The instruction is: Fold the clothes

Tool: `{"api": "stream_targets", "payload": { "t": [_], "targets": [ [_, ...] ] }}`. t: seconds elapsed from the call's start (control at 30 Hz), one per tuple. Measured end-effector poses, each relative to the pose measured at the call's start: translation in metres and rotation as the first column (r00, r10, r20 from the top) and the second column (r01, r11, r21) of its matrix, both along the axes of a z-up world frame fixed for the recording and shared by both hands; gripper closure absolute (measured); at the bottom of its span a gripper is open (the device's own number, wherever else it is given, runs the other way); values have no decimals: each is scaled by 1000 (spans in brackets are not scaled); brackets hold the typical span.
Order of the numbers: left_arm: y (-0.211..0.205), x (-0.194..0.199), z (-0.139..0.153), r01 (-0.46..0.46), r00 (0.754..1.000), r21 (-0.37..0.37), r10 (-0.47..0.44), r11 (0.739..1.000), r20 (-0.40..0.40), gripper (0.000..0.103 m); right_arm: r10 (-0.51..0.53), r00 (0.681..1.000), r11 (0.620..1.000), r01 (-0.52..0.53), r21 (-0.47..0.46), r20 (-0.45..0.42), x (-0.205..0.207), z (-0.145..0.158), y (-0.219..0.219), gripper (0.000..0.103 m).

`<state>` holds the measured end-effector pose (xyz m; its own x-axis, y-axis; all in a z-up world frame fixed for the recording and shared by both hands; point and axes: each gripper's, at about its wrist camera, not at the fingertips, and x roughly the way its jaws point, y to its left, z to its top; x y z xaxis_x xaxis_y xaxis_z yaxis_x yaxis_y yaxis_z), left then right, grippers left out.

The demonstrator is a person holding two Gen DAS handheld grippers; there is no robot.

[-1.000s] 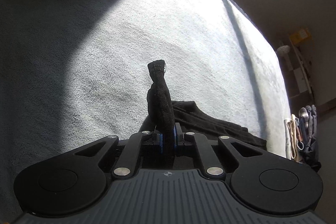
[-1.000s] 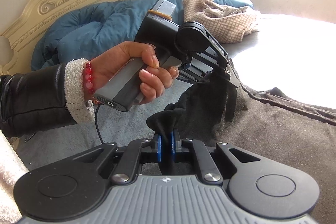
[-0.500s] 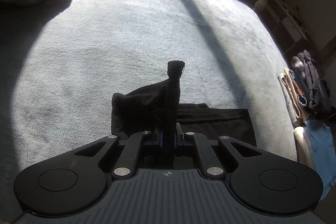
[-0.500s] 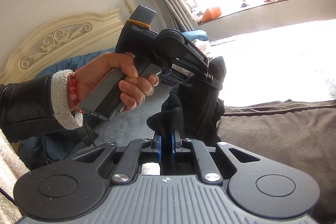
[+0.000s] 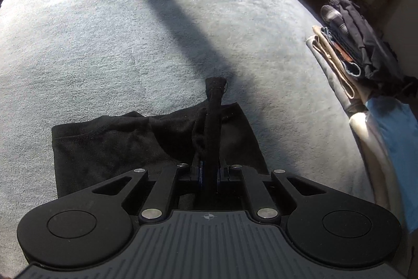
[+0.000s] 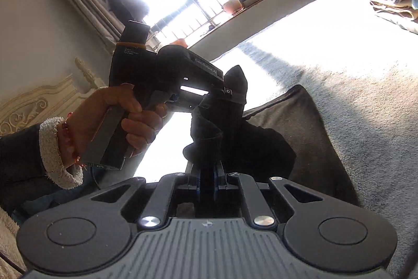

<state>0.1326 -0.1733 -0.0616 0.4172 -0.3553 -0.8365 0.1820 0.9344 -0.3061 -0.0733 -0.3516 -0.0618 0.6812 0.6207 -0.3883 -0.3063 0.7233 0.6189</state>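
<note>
Claws both grip my black garment [image 5: 156, 140]: left claw [image 5: 209, 171] and right claw [image 6: 206, 182] clamp bunched fabric (lower part draped on the bed [image 5: 130, 30]).

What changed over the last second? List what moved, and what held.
Both grippers swung across the bed, carrying the black garment toward the folded stack; more of it now lies flat and doubled on the blanket. The headboard slid out of the right view's centre as the window came in. Unchanged: left gripper and right gripper stay clamped on the cloth.
</note>
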Motion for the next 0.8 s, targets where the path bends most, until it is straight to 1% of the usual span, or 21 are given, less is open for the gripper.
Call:
{"api": "stream_targets", "payload": {
  "t": [0.13,0.2,0.23,0.27,0.3,0.33,0.37,0.43,0.5,0.6,0.63,0.7,0.77,0.8],
  "targets": [
    [-19,3,-14,40,999,13,-39,999,-16,96,-52,998,999,52,7,-41,2,-15,-19,94],
    [-25,5,-22,72,997,2,-71,997,-43,93,-77,995,997,78,10,-65,3,-23,-27,94],
    [-28,6,-26,83,995,-7,-83,997,-57,85,-89,993,996,91,9,-80,4,-28,-30,94],
    [-28,7,-29,87,993,-22,-88,996,-74,68,-100,990,995,102,12,-99,5,-33,-33,94],
    [-28,8,-30,85,992,-38,-88,996,-85,61,-111,987,993,114,20,-120,7,-39,-37,94],
    [-25,8,-30,78,993,-55,-82,995,-84,50,-121,983,992,126,28,-141,8,-44,-40,94],
    [-21,8,-29,71,994,-78,-77,994,-75,46,-133,977,989,141,34,-166,10,-49,-43,94],
    [-12,5,-23,77,995,-122,-85,990,-60,44,-151,966,985,165,50,-211,12,-59,-47,94],
    [3,1,-12,106,993,-167,-114,980,-35,43,-156,955,980,182,81,-253,16,-67,-51,94],
    [29,-18,6,151,989,-193,-148,970,29,37,-158,946,974,197,114,-283,20,-72,-56,91],
    [37,-27,9,167,986,-189,-161,968,47,36,-160,945,972,201,122,-286,20,-72,-58,89],
    [53,-47,13,205,979,-174,-197,963,60,36,-164,942,968,211,136,-294,20,-71,-63,82],
    [70,-71,12,244,969,-142,-237,959,62,36,-177,938,964,227,141,-299,19,-70,-67,69],
    [79,-84,11,263,964,-123,-257,957,61,36,-186,935,961,237,143,-302,20,-69,-70,67]
  ]
}}
